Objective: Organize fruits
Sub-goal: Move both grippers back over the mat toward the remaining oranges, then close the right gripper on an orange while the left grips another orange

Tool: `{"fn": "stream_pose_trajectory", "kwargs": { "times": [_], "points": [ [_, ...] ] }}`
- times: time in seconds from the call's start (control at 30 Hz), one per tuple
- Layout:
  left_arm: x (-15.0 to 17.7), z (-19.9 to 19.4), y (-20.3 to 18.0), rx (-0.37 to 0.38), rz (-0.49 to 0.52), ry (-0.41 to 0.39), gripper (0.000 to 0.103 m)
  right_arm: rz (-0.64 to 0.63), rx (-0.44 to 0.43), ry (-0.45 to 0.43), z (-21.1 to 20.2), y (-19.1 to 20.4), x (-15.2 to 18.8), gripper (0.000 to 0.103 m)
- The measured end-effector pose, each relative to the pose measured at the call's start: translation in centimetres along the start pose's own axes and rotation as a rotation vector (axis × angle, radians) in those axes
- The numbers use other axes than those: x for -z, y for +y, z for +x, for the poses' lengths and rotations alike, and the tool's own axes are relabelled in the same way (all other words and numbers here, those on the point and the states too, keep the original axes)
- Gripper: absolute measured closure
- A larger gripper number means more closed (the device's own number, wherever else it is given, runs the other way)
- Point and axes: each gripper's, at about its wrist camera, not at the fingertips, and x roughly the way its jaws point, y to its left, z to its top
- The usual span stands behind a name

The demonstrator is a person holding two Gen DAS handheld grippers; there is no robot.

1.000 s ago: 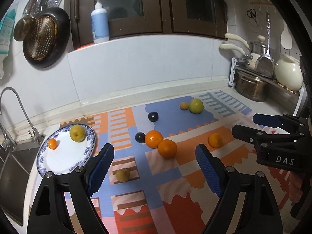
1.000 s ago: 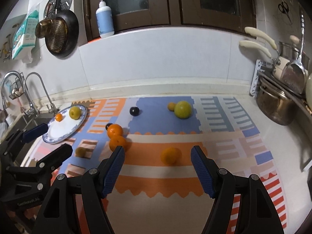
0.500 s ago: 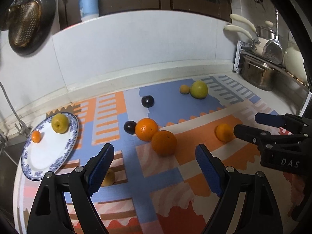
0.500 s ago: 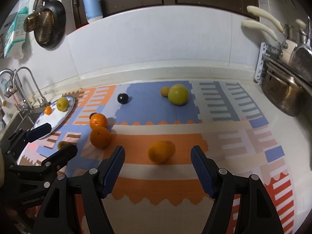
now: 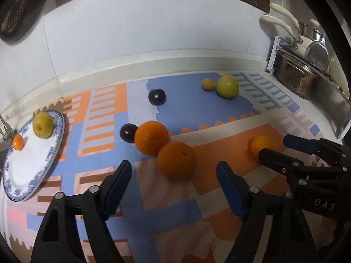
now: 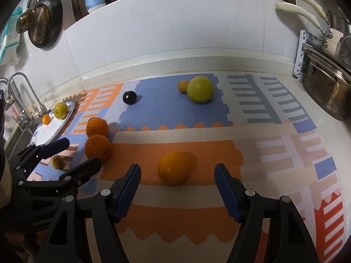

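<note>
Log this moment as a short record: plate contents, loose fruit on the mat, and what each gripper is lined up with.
plate: yellow-green fruit, small orange fruit
mat: two big oranges touching, two dark plums, green fruit beside a small orange one
left gripper: jaws just closing, nothing between; near big orange ahead
right gripper: open, orange fruit ahead

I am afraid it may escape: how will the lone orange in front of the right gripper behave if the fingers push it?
The lone orange is round and sits free on the flat mat, so it would probably roll. Its skin looks smooth, so the right gripper, open now, may slip unless centred.
</note>
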Motion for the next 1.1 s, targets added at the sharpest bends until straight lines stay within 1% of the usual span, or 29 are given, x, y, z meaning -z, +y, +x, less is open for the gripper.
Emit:
{"fn": "stream_pose_trajectory", "kwargs": {
  "times": [0.03,0.1,0.17,0.2,0.33,0.37,0.4,0.47,0.53,0.57,0.63,0.67,0.83,1.0,1.1],
  "points": [
    [0.0,0.3,0.0,0.003,-0.005,0.006,0.029,0.002,-0.003,0.004,0.2,-0.1,0.0,0.037],
    [0.0,0.6,-0.1,0.005,-0.009,0.015,0.035,0.008,-0.008,0.010,0.6,-0.2,-0.1,0.037],
    [0.0,1.0,-0.3,0.005,-0.014,0.022,0.037,0.017,-0.015,0.015,0.8,-0.2,-0.1,0.038],
    [-0.1,1.2,-0.3,0.008,-0.017,0.027,0.039,0.022,-0.023,0.017,1.0,-0.3,-0.2,0.041],
    [-0.2,1.7,-0.2,0.016,-0.037,0.045,0.047,0.024,-0.025,0.024,1.6,0.0,-0.2,0.046],
    [-0.2,1.9,-0.1,0.020,-0.040,0.051,0.053,0.025,-0.026,0.027,1.8,0.0,-0.2,0.047],
    [-0.2,2.0,-0.1,0.024,-0.042,0.059,0.055,0.027,-0.030,0.031,1.9,-0.1,-0.2,0.049],
    [-0.2,2.3,-0.1,0.024,-0.046,0.071,0.057,0.029,-0.031,0.035,2.0,-0.1,-0.2,0.053],
    [-0.2,2.3,0.0,0.021,-0.055,0.070,0.060,0.026,-0.028,0.037,2.2,-0.1,-0.1,0.057],
    [-0.2,2.3,0.1,0.019,-0.059,0.069,0.063,0.025,-0.029,0.038,2.2,-0.1,-0.1,0.059],
    [-0.2,2.3,0.2,0.024,-0.065,0.068,0.063,0.024,-0.033,0.042,2.3,-0.2,-0.1,0.067],
    [-0.2,2.3,0.2,0.025,-0.065,0.067,0.063,0.024,-0.035,0.042,2.3,-0.1,-0.1,0.068],
    [-0.2,2.3,0.2,0.030,-0.064,0.064,0.064,0.017,-0.030,0.039,2.3,0.0,0.0,0.068],
    [-0.3,1.8,-0.3,0.022,-0.039,0.046,0.064,0.017,-0.038,0.033,2.0,0.1,-0.1,0.068],
    [-0.5,1.4,-0.5,0.032,-0.038,0.041,0.064,0.015,-0.042,0.022,1.6,0.1,-0.2,0.068]
  ]
}}
